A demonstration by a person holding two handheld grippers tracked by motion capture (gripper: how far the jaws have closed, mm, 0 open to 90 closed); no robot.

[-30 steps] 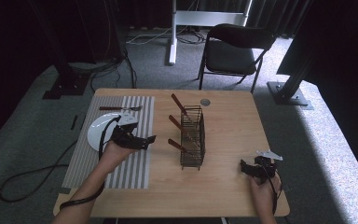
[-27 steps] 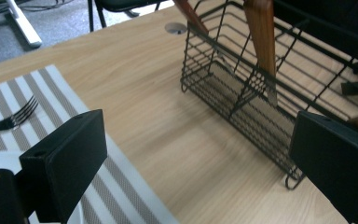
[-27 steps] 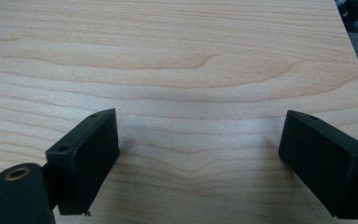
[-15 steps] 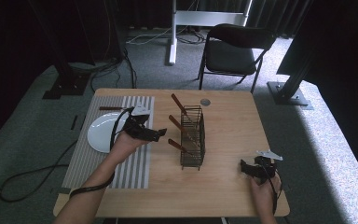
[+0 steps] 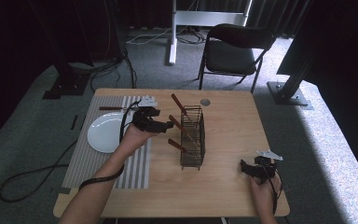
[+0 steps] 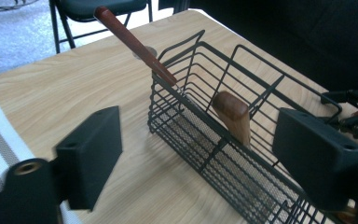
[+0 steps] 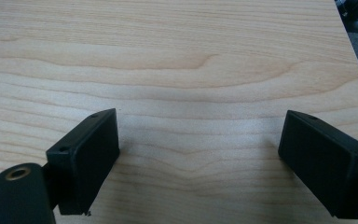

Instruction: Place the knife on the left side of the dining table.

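A black wire basket (image 5: 192,136) (image 6: 223,154) stands mid-table and holds three utensils with brown wooden handles. One handle (image 5: 179,105) (image 6: 135,44) leans out over the far end. A second handle (image 6: 233,114) (image 5: 175,122) pokes up between my left gripper's jaws. The third handle (image 5: 177,145) sticks out low on the basket's left side. My left gripper (image 5: 168,124) (image 6: 200,161) is open, just left of the basket and pointing at it. My right gripper (image 5: 243,168) (image 7: 200,158) is open over bare wood near the front right corner.
A white plate (image 5: 103,134) lies on a striped grey placemat (image 5: 98,168) at the table's left. A brown-handled utensil (image 5: 112,108) lies at the mat's far edge. A small round disc (image 5: 205,101) sits by the far edge. A black chair (image 5: 235,51) stands beyond the table.
My left gripper has travelled right from over the plate to beside the basket. The right gripper has stayed put.
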